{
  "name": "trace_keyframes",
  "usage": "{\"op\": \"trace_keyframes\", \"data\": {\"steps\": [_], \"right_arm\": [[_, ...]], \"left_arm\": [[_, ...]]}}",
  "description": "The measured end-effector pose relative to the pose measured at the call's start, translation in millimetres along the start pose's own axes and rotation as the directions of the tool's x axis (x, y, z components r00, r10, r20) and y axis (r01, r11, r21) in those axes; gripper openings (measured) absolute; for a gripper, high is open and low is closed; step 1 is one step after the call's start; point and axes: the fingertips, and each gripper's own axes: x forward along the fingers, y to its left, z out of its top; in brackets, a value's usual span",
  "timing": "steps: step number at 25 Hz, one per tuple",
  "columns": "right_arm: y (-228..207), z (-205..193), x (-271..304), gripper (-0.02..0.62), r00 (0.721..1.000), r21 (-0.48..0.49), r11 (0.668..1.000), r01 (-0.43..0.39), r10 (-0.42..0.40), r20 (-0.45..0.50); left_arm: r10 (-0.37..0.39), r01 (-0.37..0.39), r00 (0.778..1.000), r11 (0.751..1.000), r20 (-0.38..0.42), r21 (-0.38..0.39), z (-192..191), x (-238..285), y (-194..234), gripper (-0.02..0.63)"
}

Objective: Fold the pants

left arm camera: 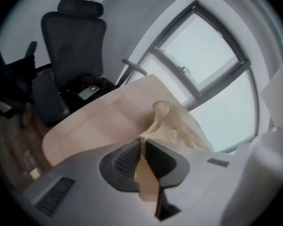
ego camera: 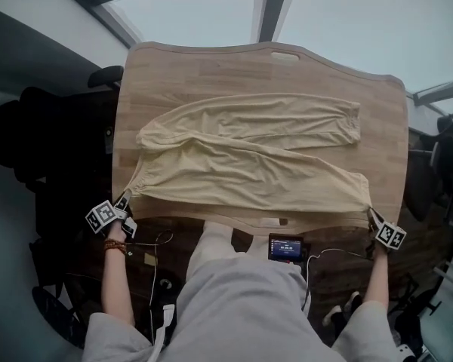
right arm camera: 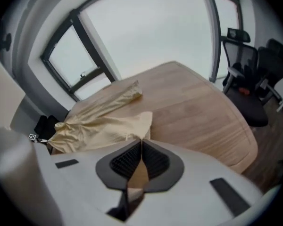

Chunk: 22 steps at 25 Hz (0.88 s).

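**A:** Where are the pants sitting against the grippers?

**B:** The pants (ego camera: 249, 153) are lying spread over the table (ego camera: 211, 74), reaching away from both grippers, with the near hem stretching between them. The left gripper (ego camera: 125, 198) is pinching the near left corner and the right gripper (ego camera: 371, 212) is pinching the near right corner, each with its jaws pressed together on a fold of cloth.

**A:** Is each camera giving you something the others are missing?

**B:** The head view is showing both corners at once, plus a small dark device (ego camera: 285, 247) with a lit screen sitting just behind the table's near edge, between the grippers. Only the left gripper view is catching a black office chair (left arm camera: 73, 46) off to that gripper's left and a big window (left arm camera: 203, 51) beyond the cloth. The right gripper view is showing more black chairs (right arm camera: 247, 74) to its right.

**A:** And the surfaces?

**B:** The cloth is looking pale yellow, soft and creased, bunching at the far leg ends. The table is showing light wood grain with rounded corners. The jaw pads are dark and ribbed.
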Motion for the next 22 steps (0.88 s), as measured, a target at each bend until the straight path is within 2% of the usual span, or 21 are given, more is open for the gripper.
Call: {"op": "trace_keyframes", "data": {"steps": [2, 3, 5, 6, 7, 9, 10, 13, 16, 18, 22], "right_arm": [[-8.7, -23.1, 13.0, 0.011, 0.993, -0.009, 1.000, 0.006, -0.007, -0.120], [-6.8, -23.2, 15.9, 0.011, 0.991, -0.009, 1.000, -0.012, 0.011, -0.130], [4.5, -2.2, 15.4, 0.011, 0.995, 0.025, 0.996, -0.084, 0.085, -0.053], [8.5, 9.3, 15.6, 0.011, 0.994, 0.040, 0.993, -0.112, 0.112, -0.018], [10.0, 15.7, 17.6, 0.011, 0.992, 0.038, 0.992, -0.121, 0.121, -0.017], [10.5, 15.0, 23.0, 0.011, 0.989, -0.009, 0.993, -0.116, 0.115, -0.091], [12.1, 16.3, 24.2, 0.011, 0.987, -0.027, 0.992, -0.123, 0.119, -0.111], [15.7, 33.4, 24.9, 0.011, 0.985, 0.014, 0.987, -0.158, 0.159, -0.062], [14.6, 23.0, 28.9, 0.011, 0.978, -0.030, 0.988, -0.152, 0.146, -0.149], [16.8, 20.7, 29.1, 0.011, 0.972, -0.039, 0.985, -0.167, 0.158, -0.173], [29.7, 40.4, 15.9, 0.011, 0.957, -0.037, 0.962, -0.271, 0.265, -0.120]], "left_arm": [[0.138, -0.147, 0.985, 0.985, -0.101, -0.087, -32.6, -4.6, 50.7, 0.037], [0.165, -0.178, 0.981, 0.976, -0.105, -0.125, -39.5, -8.8, 63.6, 0.037], [0.135, -0.136, 0.991, 0.976, -0.018, -0.169, -30.4, -18.4, 61.2, 0.037], [0.122, -0.117, 0.992, 0.980, 0.017, -0.164, -24.6, -20.9, 57.5, 0.037], [0.135, -0.130, 0.991, 0.981, 0.022, -0.144, -23.5, -21.8, 58.2, 0.037], [0.183, -0.182, 0.983, 0.977, 0.000, -0.115, -30.5, -25.9, 64.4, 0.037], [0.182, -0.180, 0.983, 0.976, 0.011, -0.122, -31.7, -31.1, 63.2, 0.037], [0.152, -0.144, 0.987, 0.981, 0.053, -0.127, -30.1, -43.1, 53.5, 0.037], [0.175, -0.173, 0.985, 0.979, 0.008, -0.106, -44.9, -50.0, 60.3, 0.037], [0.149, -0.146, 0.989, 0.981, 0.016, -0.131, -47.1, -57.1, 58.3, 0.037], [0.086, -0.080, 0.995, 0.990, 0.044, -0.118, -34.6, -67.7, 39.4, 0.037]]}}
